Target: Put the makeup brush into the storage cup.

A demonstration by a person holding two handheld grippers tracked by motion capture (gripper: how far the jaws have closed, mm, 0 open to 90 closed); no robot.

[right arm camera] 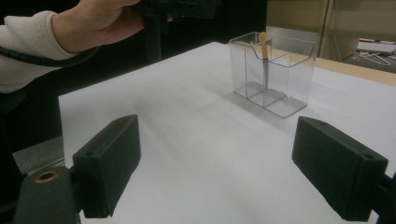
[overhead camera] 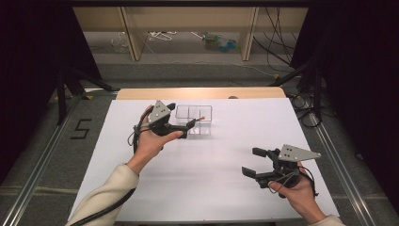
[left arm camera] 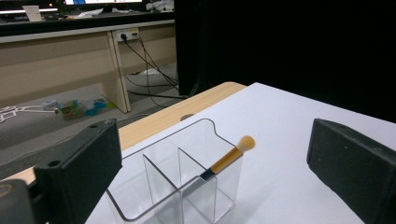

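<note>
A clear plastic organiser (overhead camera: 207,109) with several compartments stands at the far middle of the white sheet (overhead camera: 211,188). An orange-handled brush (overhead camera: 201,117) leans in one compartment, its pale tip above the rim. My left gripper (overhead camera: 181,117) hovers just left of the organiser, open, with nothing between the pads. In the left gripper view the brush (left arm camera: 229,159) and organiser (left arm camera: 159,156) lie ahead between the wide jaws (left arm camera: 212,156). My right gripper (overhead camera: 252,161) rests open near the front right. Its own view shows the organiser (right arm camera: 299,70) and brush (right arm camera: 264,46) farther off, beyond the right gripper (right arm camera: 215,163).
The sheet covers a wooden table whose far edge (overhead camera: 202,92) shows behind the organiser. Beyond it are wooden shelf legs (overhead camera: 131,33), loose cables (overhead camera: 277,42) and small items on the floor. Black curtains flank both sides. A "5" mark (overhead camera: 81,128) is on the floor at left.
</note>
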